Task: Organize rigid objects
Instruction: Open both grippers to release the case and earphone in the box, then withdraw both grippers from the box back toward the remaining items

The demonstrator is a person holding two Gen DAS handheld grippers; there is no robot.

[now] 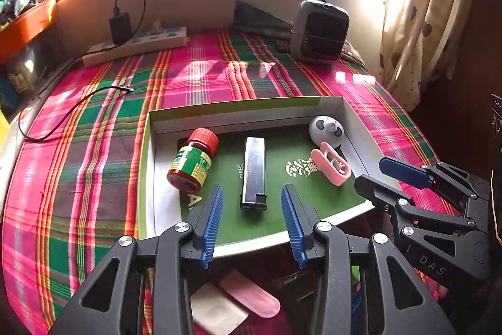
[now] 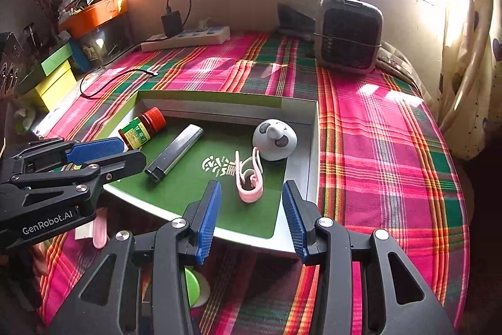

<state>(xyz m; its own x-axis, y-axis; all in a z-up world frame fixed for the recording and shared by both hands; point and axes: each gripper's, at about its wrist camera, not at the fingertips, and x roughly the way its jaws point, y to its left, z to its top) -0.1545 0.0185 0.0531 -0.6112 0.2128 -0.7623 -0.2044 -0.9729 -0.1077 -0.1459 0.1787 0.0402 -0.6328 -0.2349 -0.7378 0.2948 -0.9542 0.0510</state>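
Note:
A shallow green-lined box tray point(image 1: 150, 165) point(image 2: 313, 153) lies on the plaid cloth. In it lie a red-capped bottle point(image 1: 191, 162) point(image 2: 142, 129) on its side, a silver lighter point(image 1: 254, 175) point(image 2: 174, 156), a pink clip point(image 1: 331, 167) point(image 2: 249, 178) and a grey panda-face toy point(image 1: 326, 129) point(image 2: 275, 139). My left gripper point(image 1: 252, 222) is open and empty just in front of the lighter. My right gripper point(image 2: 251, 222) is open and empty in front of the pink clip; it also shows at the right of the left wrist view point(image 1: 373, 175).
A power strip point(image 1: 135, 44) with a plugged charger and a loose cable point(image 1: 75, 109) lie at the back left. A small heater point(image 1: 320, 30) point(image 2: 349, 35) stands at the back right. A pink case point(image 1: 249, 294) and a green disc point(image 2: 191, 288) lie under the grippers.

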